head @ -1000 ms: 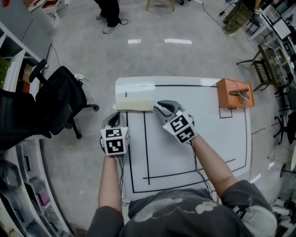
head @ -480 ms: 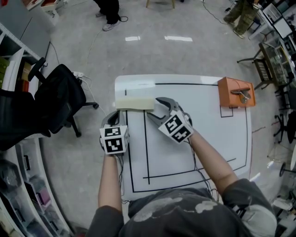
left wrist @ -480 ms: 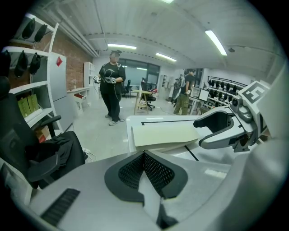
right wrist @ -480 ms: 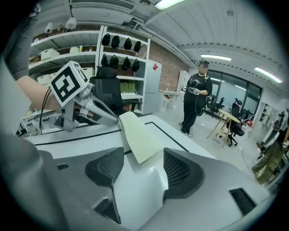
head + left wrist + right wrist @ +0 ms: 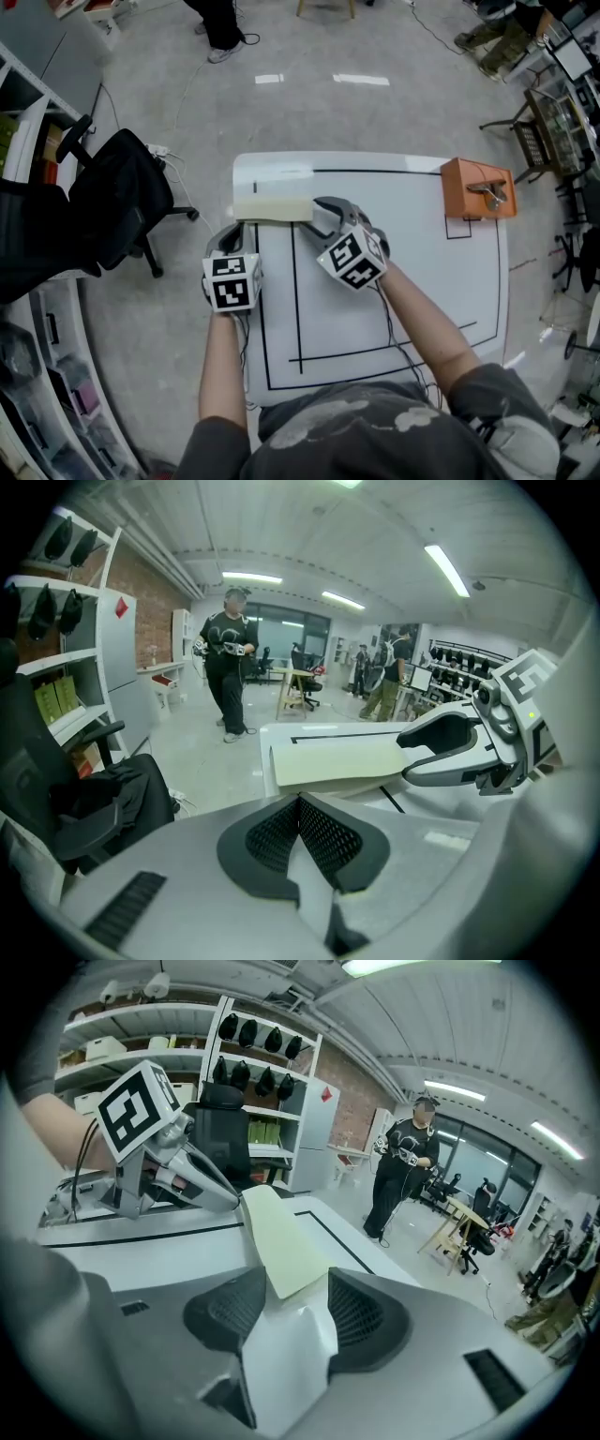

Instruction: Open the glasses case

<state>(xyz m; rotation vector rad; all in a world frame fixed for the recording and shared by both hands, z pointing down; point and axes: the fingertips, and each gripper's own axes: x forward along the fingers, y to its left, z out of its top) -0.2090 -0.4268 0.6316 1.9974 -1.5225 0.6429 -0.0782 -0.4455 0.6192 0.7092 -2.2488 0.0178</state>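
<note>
Fingers (image 5: pixel 234 1314) of the right gripper (image 5: pixel 292 1283) stand apart and are closing, with the right end of the cream glasses case (image 5: pixel 273 209) between them, pads not pressing on it. Left gripper (image 5: pixel 298 803): jaws together, nothing between them, held at the left edge of the white table (image 5: pixel 422 281), near the case. Case lies flat near the table's far left corner; orange box (image 5: pixel 476 189) at the far right corner, well apart.

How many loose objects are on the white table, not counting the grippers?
2. A pale cream flat glasses case near the far-left edge; an orange box at the far-right corner. None seems hidden.
</note>
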